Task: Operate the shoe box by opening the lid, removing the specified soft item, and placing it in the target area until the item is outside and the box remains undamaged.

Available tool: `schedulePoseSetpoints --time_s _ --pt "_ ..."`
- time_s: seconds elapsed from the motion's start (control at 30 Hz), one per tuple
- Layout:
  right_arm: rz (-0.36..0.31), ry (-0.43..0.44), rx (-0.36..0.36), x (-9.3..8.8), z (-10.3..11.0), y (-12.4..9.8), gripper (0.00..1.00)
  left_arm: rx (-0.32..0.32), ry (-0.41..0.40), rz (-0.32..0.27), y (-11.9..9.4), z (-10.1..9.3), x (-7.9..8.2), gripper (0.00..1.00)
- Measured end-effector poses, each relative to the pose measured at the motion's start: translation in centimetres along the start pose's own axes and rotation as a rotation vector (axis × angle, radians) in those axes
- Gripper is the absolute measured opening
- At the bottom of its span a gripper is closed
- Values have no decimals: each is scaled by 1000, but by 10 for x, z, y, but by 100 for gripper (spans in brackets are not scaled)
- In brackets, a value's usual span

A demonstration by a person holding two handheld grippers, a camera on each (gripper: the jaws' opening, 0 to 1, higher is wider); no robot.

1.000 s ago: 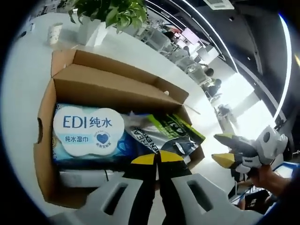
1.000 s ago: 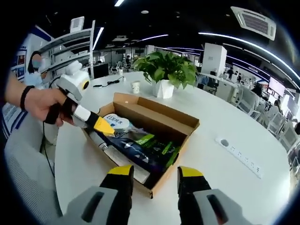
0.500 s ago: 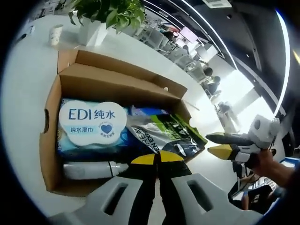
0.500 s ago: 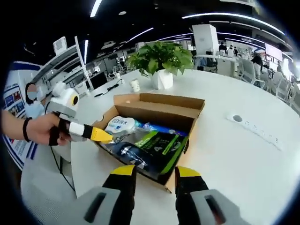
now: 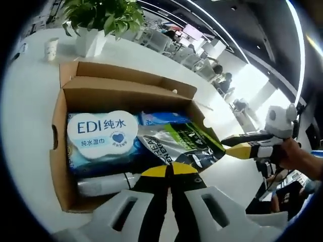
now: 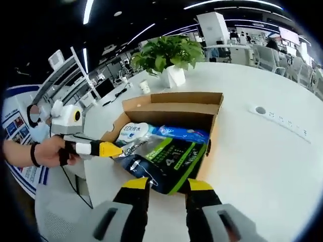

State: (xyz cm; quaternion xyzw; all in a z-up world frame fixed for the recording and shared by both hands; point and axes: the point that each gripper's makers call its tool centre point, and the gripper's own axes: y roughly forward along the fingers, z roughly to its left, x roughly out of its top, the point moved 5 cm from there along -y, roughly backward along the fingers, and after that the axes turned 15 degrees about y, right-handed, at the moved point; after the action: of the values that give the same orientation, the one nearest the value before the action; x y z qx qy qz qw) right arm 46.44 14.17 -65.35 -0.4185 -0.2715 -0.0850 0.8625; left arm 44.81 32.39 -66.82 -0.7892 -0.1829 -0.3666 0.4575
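An open cardboard shoe box (image 5: 58, 151) (image 6: 174, 101) stands on the white table (image 6: 252, 161), its lid folded back. Inside lie a blue wet-wipes pack (image 5: 101, 133) (image 6: 132, 132) with a white lid, a dark soft pouch (image 5: 176, 143) (image 6: 169, 159) with green print, a blue packet (image 5: 161, 118) and a white bottle (image 5: 103, 184). My left gripper (image 5: 169, 170) (image 6: 108, 149) is shut, its tips over the box's near wall beside the pouch. My right gripper (image 6: 167, 184) (image 5: 242, 148) is open, its jaws on either side of the pouch's near corner.
A potted plant (image 5: 101, 15) (image 6: 169, 53) and a paper cup (image 5: 50, 48) (image 6: 145, 85) stand behind the box. A white power strip (image 6: 280, 121) lies on the table to the right. Office chairs and people are in the background.
The right gripper has come closer to the box, and the pouch's corner now sits between its jaws. The left gripper stays shut at the box's side.
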Motion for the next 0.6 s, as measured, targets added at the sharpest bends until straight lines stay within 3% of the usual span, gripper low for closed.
schedulePoseSetpoints --time_s 0.27,0.4,0.6 --pt "65 15 -39 2 1 11 26 8 60 -4 -2 3 -2 1" --pt "88 110 -42 4 1 14 24 7 62 -10 -2 5 -3 1" --pt "103 129 -57 6 0 18 20 1 68 -11 -2 6 -3 0"
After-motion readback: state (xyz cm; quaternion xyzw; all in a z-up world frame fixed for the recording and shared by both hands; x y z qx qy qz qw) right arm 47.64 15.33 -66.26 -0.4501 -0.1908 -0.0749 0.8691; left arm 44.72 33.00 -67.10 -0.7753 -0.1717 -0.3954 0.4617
